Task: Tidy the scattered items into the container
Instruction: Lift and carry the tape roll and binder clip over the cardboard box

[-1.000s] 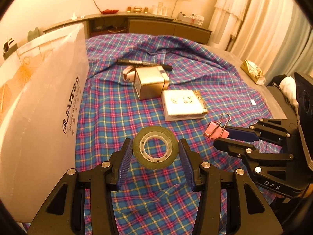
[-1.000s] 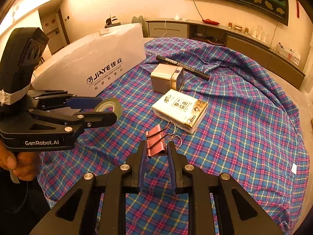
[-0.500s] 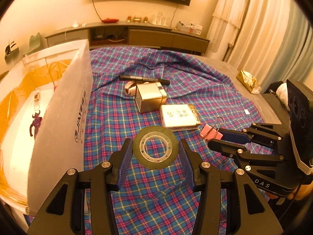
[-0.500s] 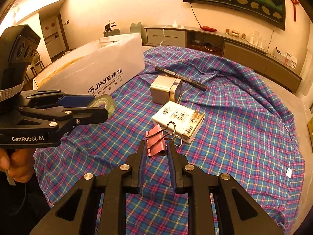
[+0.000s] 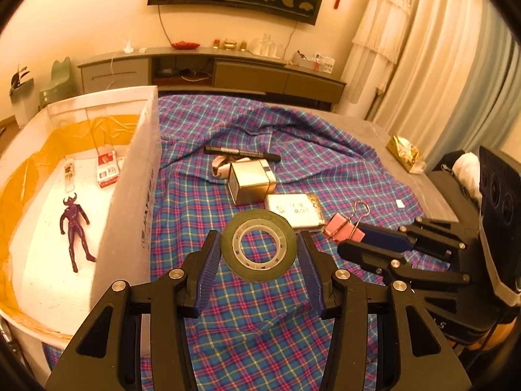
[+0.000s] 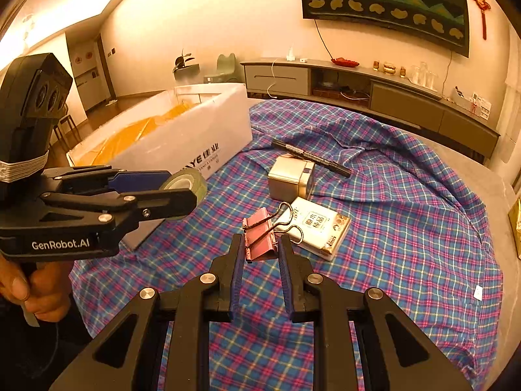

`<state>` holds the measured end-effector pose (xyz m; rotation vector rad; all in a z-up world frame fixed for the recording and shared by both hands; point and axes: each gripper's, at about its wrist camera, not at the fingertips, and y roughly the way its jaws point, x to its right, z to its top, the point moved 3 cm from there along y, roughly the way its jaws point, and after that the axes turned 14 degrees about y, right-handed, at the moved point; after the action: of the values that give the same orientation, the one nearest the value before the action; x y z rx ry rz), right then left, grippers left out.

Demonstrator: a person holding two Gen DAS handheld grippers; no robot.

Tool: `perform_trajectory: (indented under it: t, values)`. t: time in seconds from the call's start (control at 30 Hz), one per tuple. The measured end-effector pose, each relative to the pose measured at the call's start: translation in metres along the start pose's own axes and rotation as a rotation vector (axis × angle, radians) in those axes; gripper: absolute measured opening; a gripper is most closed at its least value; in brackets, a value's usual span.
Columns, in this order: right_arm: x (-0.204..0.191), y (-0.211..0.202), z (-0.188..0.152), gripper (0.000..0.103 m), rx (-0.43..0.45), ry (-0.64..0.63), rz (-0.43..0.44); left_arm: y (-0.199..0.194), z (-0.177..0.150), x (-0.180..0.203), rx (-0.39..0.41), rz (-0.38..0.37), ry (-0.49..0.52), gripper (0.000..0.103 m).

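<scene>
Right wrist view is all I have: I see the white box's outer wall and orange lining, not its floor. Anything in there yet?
Observer: Yes, a purple figure lies on the floor of the white box.
Operator: Anything else inside?
Observer: A red-and-white pack, toward the far end.
Operator: Anything hidden behind the silver box?
Observer: A curled white strip lies beside the silver box, between it and the marker.

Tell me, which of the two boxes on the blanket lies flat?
The white printed box lies flat, nearer the pink binder clip; the silver box beyond it stands taller, cube-like.
</scene>
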<state>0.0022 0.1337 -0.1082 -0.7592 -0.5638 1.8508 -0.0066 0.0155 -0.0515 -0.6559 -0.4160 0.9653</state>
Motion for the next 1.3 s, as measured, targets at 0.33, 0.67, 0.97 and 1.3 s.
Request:
perform_trajectory:
  t: [0.33,0.67,0.97,1.3]
  values:
    - [-0.02,-0.02,0.001,0.022,0.039,0.024,-0.003,-0.027,0.003,-0.008,0.058,-0.01,-0.019,0.05]
    - [-0.05,-0.042,0.008,0.022,0.079,0.005,-0.002,-0.054,0.004,-0.019,0.111,-0.003,-0.039,0.05]
    - [-0.083,-0.058,0.02,0.022,0.113,-0.052,0.001,-0.079,0.005,-0.031,0.169,0.001,-0.06,0.05]
    - [-0.118,-0.063,0.027,0.022,0.125,-0.102,0.021,-0.102,0.003,-0.051,0.217,0.01,-0.099,0.05]
